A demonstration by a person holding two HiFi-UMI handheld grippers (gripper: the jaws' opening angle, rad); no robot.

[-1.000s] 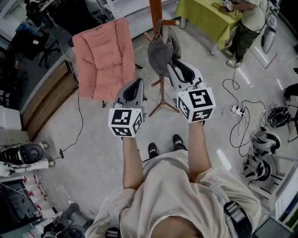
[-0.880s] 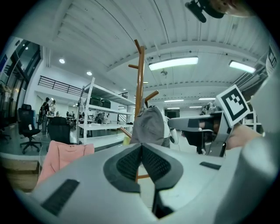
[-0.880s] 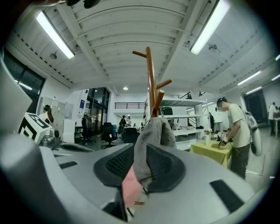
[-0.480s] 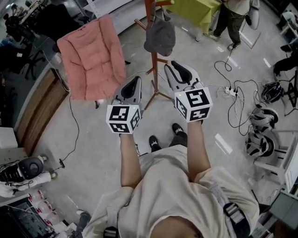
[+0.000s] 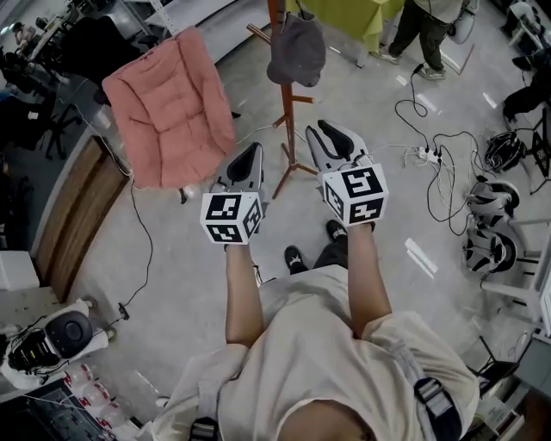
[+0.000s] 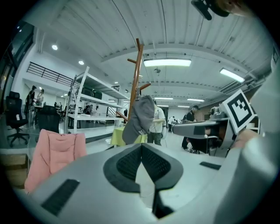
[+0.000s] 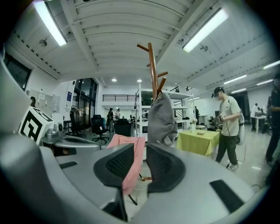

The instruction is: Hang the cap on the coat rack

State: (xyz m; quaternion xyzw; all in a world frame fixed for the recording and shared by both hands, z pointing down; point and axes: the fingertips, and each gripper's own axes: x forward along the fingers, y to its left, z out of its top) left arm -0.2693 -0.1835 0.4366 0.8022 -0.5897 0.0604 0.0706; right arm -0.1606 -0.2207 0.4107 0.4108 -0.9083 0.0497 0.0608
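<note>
The grey workshop floor (image 5: pixel 164 258) spreads under you, with a pink padded chair (image 5: pixel 168 108) to your left, a green-covered table (image 5: pixel 349 13) beyond the rack and a tangle of cables (image 5: pixel 435 164) on your right. The cap (image 5: pixel 297 50) hangs on the coat rack (image 5: pixel 285 129), draped from one of the upper pegs beside the pole and well apart from both tools. By my reading, the job looks done.

Your left gripper (image 5: pixel 250 157) has its pads pressed together at the tips with nothing between them. Your right gripper (image 5: pixel 331 131) stands slightly parted. Only the pink chair shows through the narrow gap, so it is empty too. Both are held out in front of you, short of the rack.

Here is what could spoil it from here. The cap seems to sit on the peg by its loose fabric alone, and I can't tell how far the peg reaches into it. A knock to the pole, or a gripper sweeping past the crown as you turn, could slide it off. The rack stands on spread legs (image 5: pixel 281 181) not far ahead of your shoes, and catching one with a foot would rock the whole thing. Mind the cables if you step right, because a snag there could throw your arms toward the rack.
</note>
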